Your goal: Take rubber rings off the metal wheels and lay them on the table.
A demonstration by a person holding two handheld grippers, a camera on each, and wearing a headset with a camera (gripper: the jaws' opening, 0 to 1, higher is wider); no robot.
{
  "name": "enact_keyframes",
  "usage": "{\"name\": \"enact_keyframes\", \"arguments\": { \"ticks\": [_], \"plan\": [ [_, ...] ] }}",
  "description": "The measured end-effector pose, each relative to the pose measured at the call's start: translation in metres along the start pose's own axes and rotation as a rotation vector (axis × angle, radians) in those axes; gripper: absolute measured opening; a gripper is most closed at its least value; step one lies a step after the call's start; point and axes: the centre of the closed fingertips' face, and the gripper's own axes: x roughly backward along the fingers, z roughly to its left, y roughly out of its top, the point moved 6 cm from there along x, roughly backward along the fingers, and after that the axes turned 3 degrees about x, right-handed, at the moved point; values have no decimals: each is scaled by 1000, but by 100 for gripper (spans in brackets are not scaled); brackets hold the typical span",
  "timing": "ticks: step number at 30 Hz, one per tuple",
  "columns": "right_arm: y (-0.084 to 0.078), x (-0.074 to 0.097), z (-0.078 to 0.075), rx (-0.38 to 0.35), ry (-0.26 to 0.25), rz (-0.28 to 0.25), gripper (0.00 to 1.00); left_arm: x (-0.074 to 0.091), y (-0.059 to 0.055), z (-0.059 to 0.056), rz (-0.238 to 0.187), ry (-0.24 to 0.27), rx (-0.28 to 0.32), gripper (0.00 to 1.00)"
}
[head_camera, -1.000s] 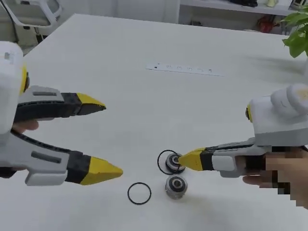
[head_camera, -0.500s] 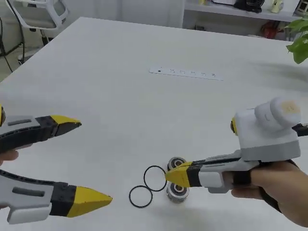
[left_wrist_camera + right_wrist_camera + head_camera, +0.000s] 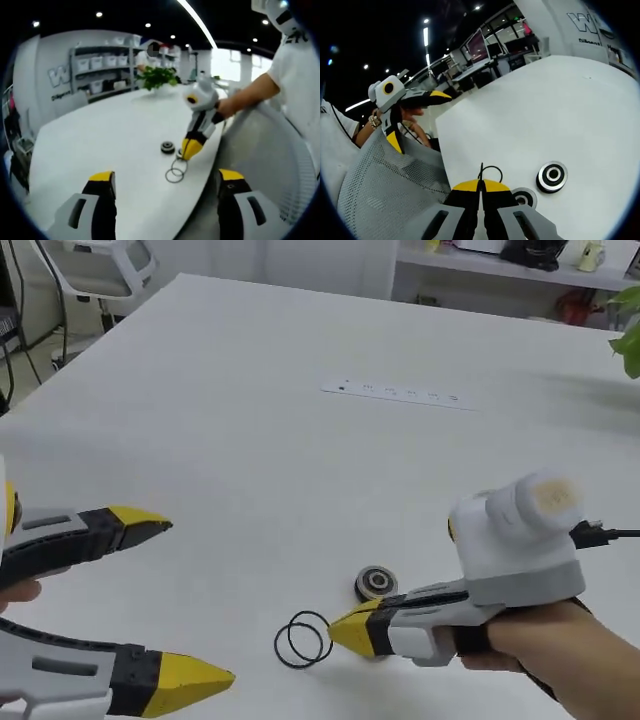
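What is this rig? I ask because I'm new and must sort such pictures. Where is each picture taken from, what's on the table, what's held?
A person holds a two-jaw gripper in each hand. One picture comes from a headset camera; each round one comes from a camera on a gripper. The left gripper is open and holds nothing. The right gripper is shut on a ring, which lies against a second ring on the table. Two wheels sit close by.

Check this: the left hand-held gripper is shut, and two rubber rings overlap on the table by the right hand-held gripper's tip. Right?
No: the left hand-held gripper is open, jaws wide apart, in the left gripper view. The rubber rings do overlap on the table by the right hand-held gripper.
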Motion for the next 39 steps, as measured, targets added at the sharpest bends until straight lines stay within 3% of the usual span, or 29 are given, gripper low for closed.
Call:
{"name": "enact_keyframes", "arguments": {
  "ticks": [11, 16, 21, 26, 31, 36, 39],
  "plan": [
    [-7, -3, -14, 48, -78, 33, 0, -4, -12, -4, 47, -5, 6, 82],
    [-7, -5, -16, 68, -86, 36, 8, -5, -12, -4, 57, -5, 3, 82],
    [-4, -1, -18, 77, -103, 26, 10, -5, -12, -4, 57, -4, 4, 81],
    [5, 7, -25, 75, -131, -21, 11, -5, -9, -4, 54, -7, -2, 81],
    [16, 20, -36, 66, -165, -112, 13, -7, 0, 0, 54, -14, -24, 81],
    [24, 35, -48, 63, -216, -188, 16, -9, 16, 7, 36, -13, -59, 81],
    [23, 41, -58, 64, -243, -202, 17, -11, 27, 11, 25, -16, -85, 81]
  ]
}}
